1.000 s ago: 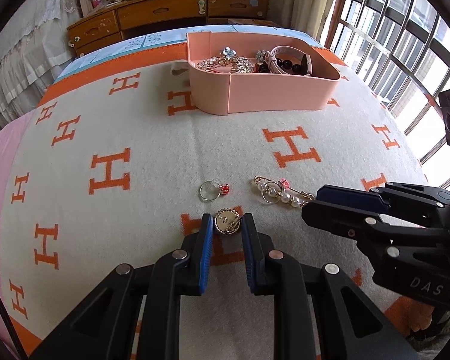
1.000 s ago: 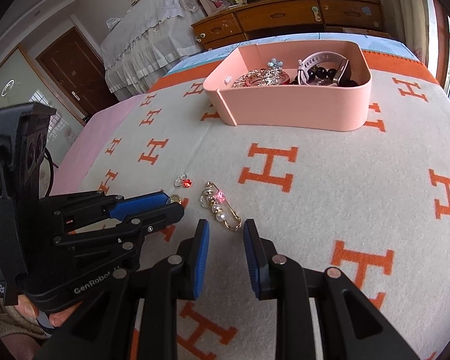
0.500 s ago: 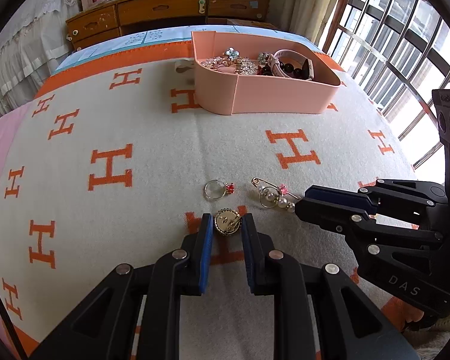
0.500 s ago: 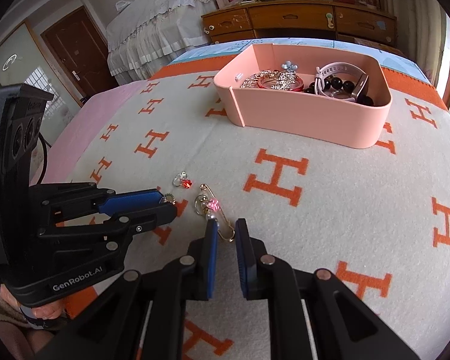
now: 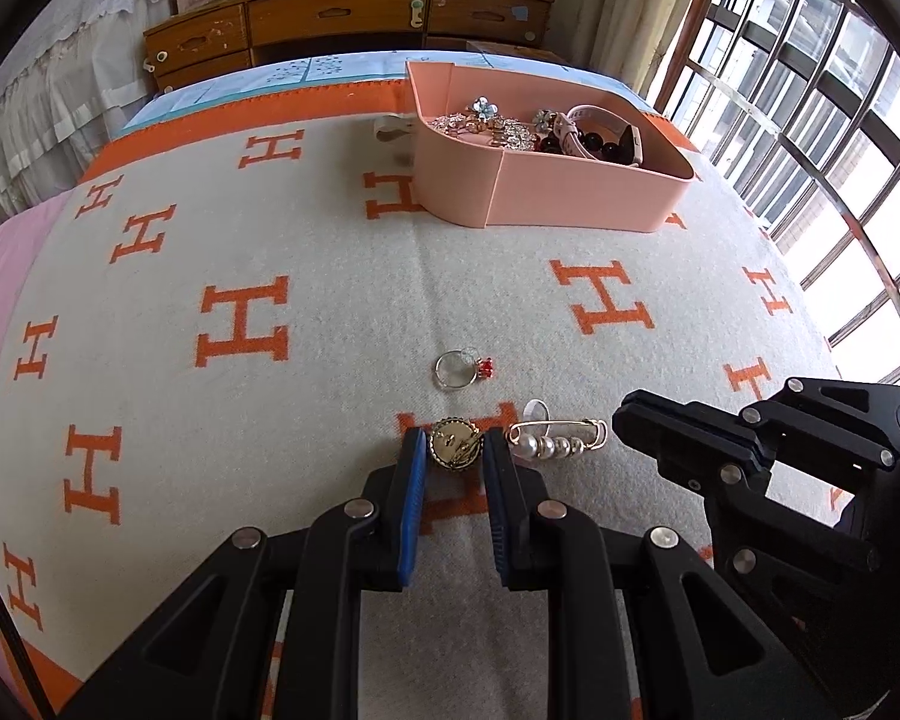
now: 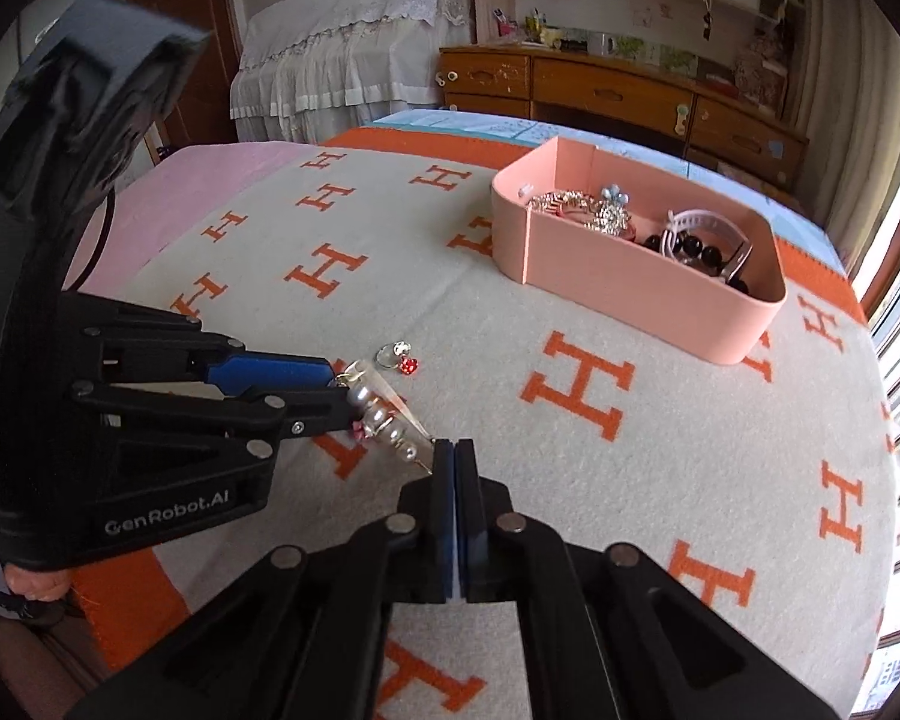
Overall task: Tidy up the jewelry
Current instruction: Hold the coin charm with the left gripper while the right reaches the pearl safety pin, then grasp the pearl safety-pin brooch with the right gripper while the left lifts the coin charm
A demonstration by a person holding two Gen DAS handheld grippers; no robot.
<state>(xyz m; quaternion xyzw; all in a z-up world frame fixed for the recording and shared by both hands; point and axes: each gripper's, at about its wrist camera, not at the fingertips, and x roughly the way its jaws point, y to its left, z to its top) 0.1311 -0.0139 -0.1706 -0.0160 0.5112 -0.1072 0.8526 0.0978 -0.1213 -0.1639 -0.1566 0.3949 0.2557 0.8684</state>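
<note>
My left gripper (image 5: 453, 449) is shut on a round gold brooch (image 5: 455, 450), held between its blue pads just above the blanket. My right gripper (image 6: 453, 449) is shut on the tip of a gold pearl pin (image 6: 384, 414), which also shows in the left wrist view (image 5: 555, 441), lifted off the blanket. A silver ring with a red stone (image 5: 459, 369) lies on the blanket just beyond; it also shows in the right wrist view (image 6: 399, 357). The pink box (image 5: 546, 204) with several jewelry pieces stands farther back and shows in the right wrist view (image 6: 630, 294).
The bed carries a cream blanket with orange H marks (image 5: 240, 324). A wooden dresser (image 5: 342, 18) stands behind the bed. Barred windows (image 5: 810, 120) are on the right. A small white clip (image 5: 390, 127) lies left of the box.
My right gripper has closed on the pearl pin and raised it, turning it sideways. My left gripper stays on the gold brooch. Both views have risen slightly.
</note>
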